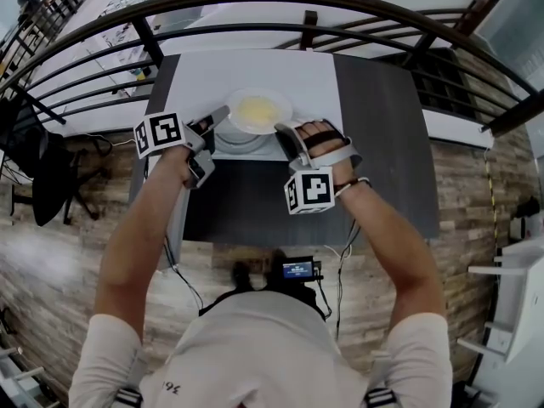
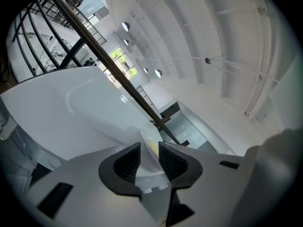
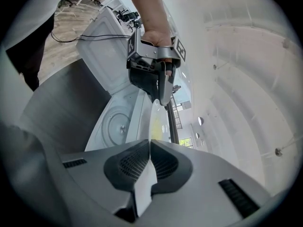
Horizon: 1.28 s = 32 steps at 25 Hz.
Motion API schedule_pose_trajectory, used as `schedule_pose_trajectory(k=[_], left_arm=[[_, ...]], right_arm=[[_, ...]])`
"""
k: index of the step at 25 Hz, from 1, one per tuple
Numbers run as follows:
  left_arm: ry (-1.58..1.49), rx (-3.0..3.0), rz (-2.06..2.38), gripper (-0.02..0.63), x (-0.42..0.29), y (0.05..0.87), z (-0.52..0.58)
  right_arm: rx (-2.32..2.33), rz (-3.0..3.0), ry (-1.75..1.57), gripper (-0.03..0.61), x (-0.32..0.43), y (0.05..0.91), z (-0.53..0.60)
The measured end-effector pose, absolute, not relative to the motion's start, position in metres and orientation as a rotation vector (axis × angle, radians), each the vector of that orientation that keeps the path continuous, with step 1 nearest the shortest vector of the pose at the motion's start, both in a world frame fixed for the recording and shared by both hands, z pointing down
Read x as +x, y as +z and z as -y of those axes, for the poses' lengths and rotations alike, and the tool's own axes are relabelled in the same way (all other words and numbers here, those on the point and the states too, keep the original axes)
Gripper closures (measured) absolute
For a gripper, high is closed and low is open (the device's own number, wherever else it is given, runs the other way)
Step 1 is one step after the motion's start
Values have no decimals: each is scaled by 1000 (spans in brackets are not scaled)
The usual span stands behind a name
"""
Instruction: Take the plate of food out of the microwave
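A white plate (image 1: 259, 109) with yellow food is held level over the front of the white microwave (image 1: 255, 70). My right gripper (image 1: 285, 133) is shut on the plate's right rim; in the right gripper view the rim (image 3: 155, 119) runs out from between the pressed pads of that gripper (image 3: 149, 162). My left gripper (image 1: 223, 113) is at the plate's left rim. In the left gripper view the thin rim (image 2: 150, 150) stands between the jaws of that gripper (image 2: 150, 162), which are apart with gaps beside it. The left gripper (image 3: 163, 96) also shows across the plate.
The microwave stands on a dark table (image 1: 382, 143); its door (image 1: 176, 219) hangs open to the left. The glass turntable (image 3: 117, 124) shows inside the cavity. A dark curved railing (image 1: 255, 7) runs behind the table. A cable hangs at the table's front edge.
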<state>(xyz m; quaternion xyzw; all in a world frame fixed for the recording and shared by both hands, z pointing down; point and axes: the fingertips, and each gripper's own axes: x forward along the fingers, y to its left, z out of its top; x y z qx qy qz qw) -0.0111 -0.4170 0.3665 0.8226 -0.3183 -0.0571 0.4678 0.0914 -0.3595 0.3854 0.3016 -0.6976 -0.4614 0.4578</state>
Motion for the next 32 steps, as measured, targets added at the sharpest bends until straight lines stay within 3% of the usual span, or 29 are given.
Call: schedule_pose_trajectory(k=[32], left_arm=[[-245,2127,727,512,-8,345,305]], right_arm=[[517,1580,-962,563,98,406,403]])
